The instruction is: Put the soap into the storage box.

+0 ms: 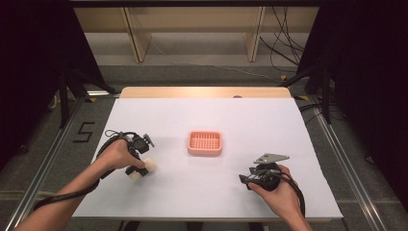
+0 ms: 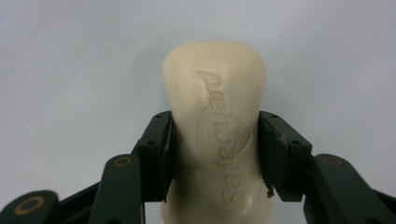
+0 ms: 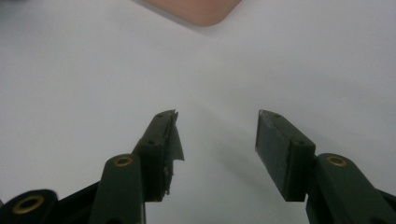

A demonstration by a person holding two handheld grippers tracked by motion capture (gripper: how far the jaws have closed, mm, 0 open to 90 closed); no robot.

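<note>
already the left gripper (image 2: 212, 154) has its jaws clamped across the soap's (image 2: 215, 126) narrow waist; it looks stiff, light, slippery. right gripper (image 3: 217, 149) jaws stand apart, empty.

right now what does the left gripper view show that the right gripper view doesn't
Left gripper view: a cream soap bar with embossed lettering, clamped at its waist by the left tool. Right gripper view: the right tool open around nothing, a torn pad on one jaw, and a corner of the pink soap dish. Both show the white table cover.
</note>
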